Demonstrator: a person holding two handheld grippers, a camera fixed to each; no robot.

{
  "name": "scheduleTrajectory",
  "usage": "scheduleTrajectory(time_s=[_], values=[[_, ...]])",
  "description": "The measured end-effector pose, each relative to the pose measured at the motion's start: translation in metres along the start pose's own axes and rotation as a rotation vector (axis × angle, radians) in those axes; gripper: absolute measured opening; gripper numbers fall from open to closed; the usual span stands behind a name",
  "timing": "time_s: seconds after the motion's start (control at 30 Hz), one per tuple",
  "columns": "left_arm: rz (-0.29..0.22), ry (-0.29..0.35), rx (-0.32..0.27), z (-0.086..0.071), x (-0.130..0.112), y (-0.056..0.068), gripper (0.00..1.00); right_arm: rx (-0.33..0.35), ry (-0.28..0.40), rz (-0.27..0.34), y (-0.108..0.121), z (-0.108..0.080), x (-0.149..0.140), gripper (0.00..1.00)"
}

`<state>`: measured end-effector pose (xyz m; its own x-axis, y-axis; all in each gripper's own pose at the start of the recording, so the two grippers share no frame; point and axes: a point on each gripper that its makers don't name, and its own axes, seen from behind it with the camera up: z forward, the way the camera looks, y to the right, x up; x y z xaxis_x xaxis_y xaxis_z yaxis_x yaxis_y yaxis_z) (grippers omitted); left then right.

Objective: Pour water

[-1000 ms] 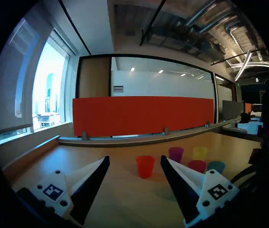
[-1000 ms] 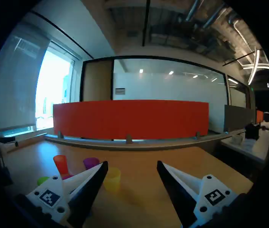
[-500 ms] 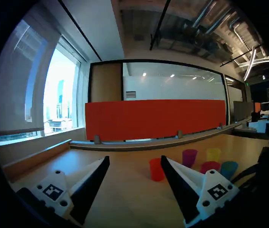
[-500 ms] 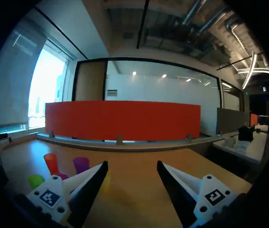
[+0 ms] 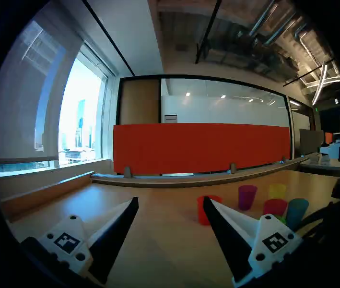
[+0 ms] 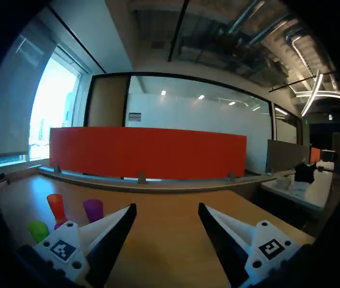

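Several coloured plastic cups stand in a cluster on the wooden table (image 5: 170,240). In the left gripper view an orange-red cup (image 5: 202,210) sits just behind the right fingertip, with a purple cup (image 5: 247,197), a yellow cup (image 5: 277,191), a pink cup (image 5: 275,207) and a teal cup (image 5: 297,211) to its right. My left gripper (image 5: 170,199) is open and empty, short of the cups. In the right gripper view the orange-red cup (image 6: 56,206), purple cup (image 6: 93,210) and a green cup (image 6: 38,230) stand at the lower left. My right gripper (image 6: 166,206) is open and empty, pointing past them to their right.
An orange divider panel (image 5: 201,148) runs along the table's far edge, with a glass wall behind it. A bright window (image 5: 76,129) and its sill are on the left. Another desk (image 6: 309,185) with objects stands off to the right.
The left view has swung left, so the cups slid toward its right. The right view has swung right, so the cups slid to its lower left and the yellow cup went behind the left finger.
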<state>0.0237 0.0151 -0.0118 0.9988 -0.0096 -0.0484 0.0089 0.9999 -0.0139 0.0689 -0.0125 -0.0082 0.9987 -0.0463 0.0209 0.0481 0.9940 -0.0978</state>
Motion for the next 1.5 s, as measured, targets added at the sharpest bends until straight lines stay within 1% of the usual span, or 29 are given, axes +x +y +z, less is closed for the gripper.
scheduleTrajectory(time_s=[0.17, 0.37, 0.67, 0.87, 1.27, 1.5], values=[[0.003, -0.011, 0.011, 0.000, -0.013, -0.007, 1.00, -0.009, -0.009, -0.001, 0.000, -0.001, 0.000, 1.00], [0.010, -0.015, 0.014, 0.000, -0.016, -0.010, 1.00, -0.015, -0.014, -0.005, -0.002, -0.002, -0.001, 1.00], [-0.005, -0.017, 0.019, 0.003, -0.023, -0.014, 1.00, -0.014, -0.015, -0.009, -0.006, -0.001, 0.003, 1.00], [-0.016, -0.027, 0.021, 0.003, -0.028, -0.014, 1.00, -0.012, -0.013, -0.018, -0.007, 0.000, 0.006, 1.00], [-0.010, -0.048, 0.016, 0.004, -0.032, -0.011, 1.00, -0.011, -0.015, -0.013, -0.004, 0.000, 0.005, 1.00], [-0.008, -0.048, 0.008, 0.004, -0.032, -0.009, 1.00, -0.002, -0.004, -0.015, -0.007, -0.002, 0.010, 1.00]])
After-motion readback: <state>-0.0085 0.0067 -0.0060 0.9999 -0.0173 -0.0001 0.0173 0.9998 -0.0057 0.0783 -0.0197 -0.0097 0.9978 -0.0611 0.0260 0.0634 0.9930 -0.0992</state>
